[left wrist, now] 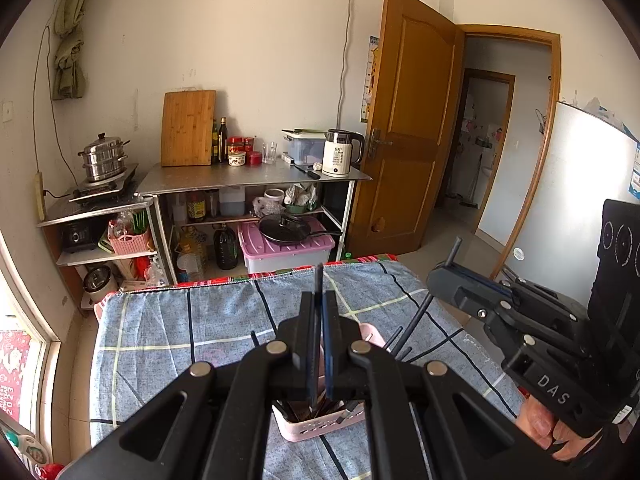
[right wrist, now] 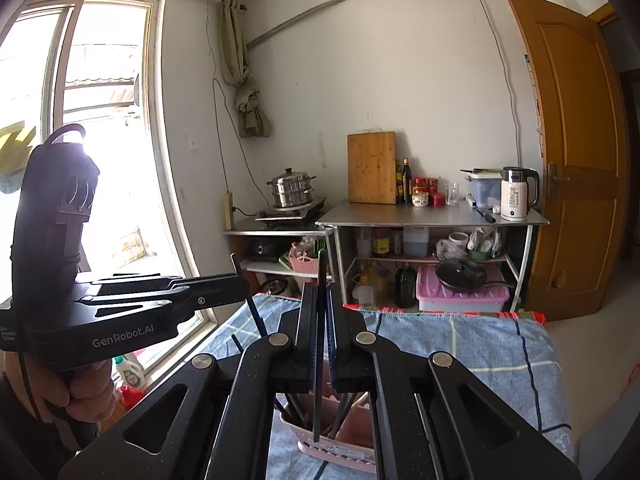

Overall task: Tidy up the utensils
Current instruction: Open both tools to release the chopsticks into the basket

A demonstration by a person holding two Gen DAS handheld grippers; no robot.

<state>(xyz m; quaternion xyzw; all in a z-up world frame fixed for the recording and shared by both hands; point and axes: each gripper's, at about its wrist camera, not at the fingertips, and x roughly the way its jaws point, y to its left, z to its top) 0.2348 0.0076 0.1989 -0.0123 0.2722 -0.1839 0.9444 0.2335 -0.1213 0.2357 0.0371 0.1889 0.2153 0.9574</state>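
Directly below both tongs: pink slotted plastic basket (left wrist: 320,426). Left tongs (left wrist: 319,304) and right tongs (right wrist: 322,300) each pinch upright black chopstick (left wrist: 318,280), apparently tip-down into basket.

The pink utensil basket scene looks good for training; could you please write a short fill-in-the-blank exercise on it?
1. The left gripper is shut on a thin dark ____.
2. The basket that holds the utensils is ____ in colour.
3. The basket stands on a checked ____ cloth.
4. The right gripper also grips one dark ____.

Missing words: chopstick; pink; blue; chopstick
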